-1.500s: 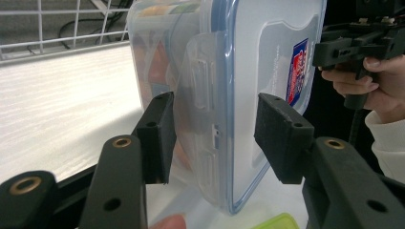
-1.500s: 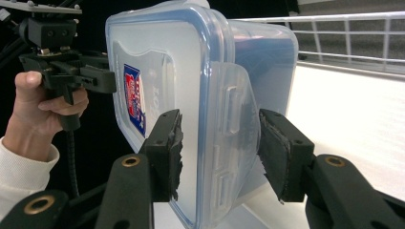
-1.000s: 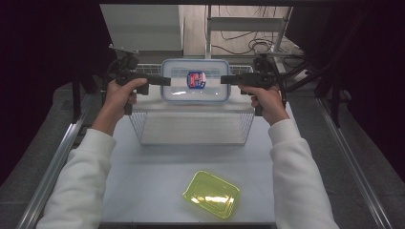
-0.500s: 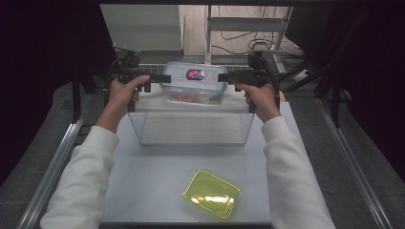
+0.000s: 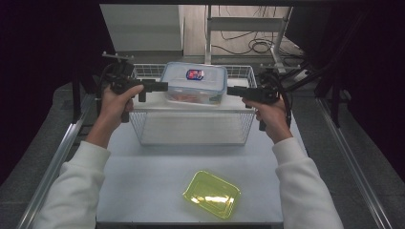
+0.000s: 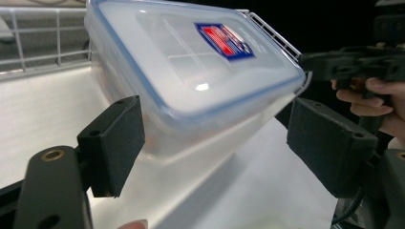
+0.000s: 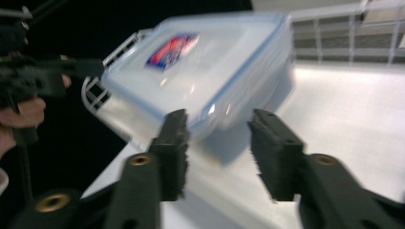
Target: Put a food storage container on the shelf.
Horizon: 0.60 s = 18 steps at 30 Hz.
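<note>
Both grippers have drawn back sideways from the one lidded box (image 5: 194, 84), which now sits in the single wire basket (image 5: 191, 125) at the table's far edge. The left gripper (image 5: 165, 87) has just been opening, its jaws wide and clear of the box; the right gripper (image 5: 230, 90) has been closing on nothing. One yellow tray (image 5: 211, 194) lies near the front edge.

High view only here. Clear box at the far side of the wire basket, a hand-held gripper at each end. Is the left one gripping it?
Observer: No. The left hand-held gripper has just been opening. The box sits between its pads, clear of the right-hand one.
Operator: And the right one?
Observer: The right hand-held gripper has just been closing, but its jaws stop short of the box corner and pinch nothing.
Operator: Is the lid on?
Observer: Yes. The blue-rimmed lid is seated, with a red and blue label on top.
</note>
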Available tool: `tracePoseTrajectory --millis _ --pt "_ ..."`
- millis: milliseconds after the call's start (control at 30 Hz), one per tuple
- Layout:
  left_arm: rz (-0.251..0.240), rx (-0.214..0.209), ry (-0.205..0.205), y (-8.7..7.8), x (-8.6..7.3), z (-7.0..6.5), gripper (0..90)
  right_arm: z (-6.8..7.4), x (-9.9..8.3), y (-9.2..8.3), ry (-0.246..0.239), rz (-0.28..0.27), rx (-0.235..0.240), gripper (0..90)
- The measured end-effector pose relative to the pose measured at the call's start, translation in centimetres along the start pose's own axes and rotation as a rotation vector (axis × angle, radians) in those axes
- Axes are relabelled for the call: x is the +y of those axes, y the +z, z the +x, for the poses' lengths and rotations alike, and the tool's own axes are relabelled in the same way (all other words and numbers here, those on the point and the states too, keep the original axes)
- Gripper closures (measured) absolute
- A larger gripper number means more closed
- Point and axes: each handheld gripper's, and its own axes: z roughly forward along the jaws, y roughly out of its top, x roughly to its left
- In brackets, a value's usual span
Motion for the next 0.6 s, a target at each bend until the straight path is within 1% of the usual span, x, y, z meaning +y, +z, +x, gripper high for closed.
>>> tracePoseTrajectory --millis 67,100,133,167,200,233,267,333,367,400,433,500,567,600 --pt "-0.004 0.001 0.003 -0.5 -1.2 -0.1 19.7 0.2 -0.9 0.2 -0.025 0.032 0.006 74.1" --pt "-0.003 0.003 0.0 -0.7 -1.6 -0.2 20.7 0.4 -1.6 0.6 -0.064 0.054 0.02 81.9" --pt "0.0 -0.008 0.004 -0.9 -2.1 -0.3 20.7 0.4 -1.6 0.6 -0.064 0.054 0.02 81.9" --pt "0.0 -0.015 0.008 -1.0 -2.6 -0.5 21.6 0.8 -2.1 1.2 -0.11 0.082 0.033 86.7" --pt "0.002 -0.012 0.017 -1.1 -3.1 -0.7 21.6 0.8 -2.1 1.2 -0.11 0.082 0.033 86.7" --pt "0.003 -0.003 0.032 -1.2 -4.0 -1.1 21.7 1.3 -2.5 1.9 -0.132 0.101 0.043 88.7" --pt "0.003 -0.003 0.032 -1.2 -4.0 -1.1 21.8 1.3 -2.5 1.9 -0.132 0.101 0.043 88.7" --pt "0.005 -0.007 0.044 -1.2 -4.8 -1.3 21.8 1.7 -2.6 2.8 -0.154 0.104 0.038 88.8" --pt "0.007 -0.008 0.047 -1.2 -5.3 -1.4 21.9 1.8 -2.6 3.0 -0.153 0.101 0.039 88.8" --pt "0.008 -0.011 0.053 -1.2 -5.6 -1.4 21.9 1.9 -2.6 3.8 -0.162 0.105 0.025 89.0" --pt "0.009 -0.011 0.051 -1.2 -5.9 -1.4 21.9 1.9 -2.6 3.8 -0.162 0.105 0.025 89.0" --pt "0.006 -0.021 0.046 -1.2 -6.4 -1.3 21.9 1.9 -2.6 4.4 -0.164 0.106 0.003 89.1" --pt "0.004 -0.028 0.042 -1.1 -6.7 -1.2 21.8 1.7 -2.5 4.6 -0.161 0.1 0.006 89.2" --pt "0.006 -0.028 0.041 -1.1 -6.8 -1.1 21.8 1.6 -2.4 4.7 -0.159 0.096 0.0 89.1"
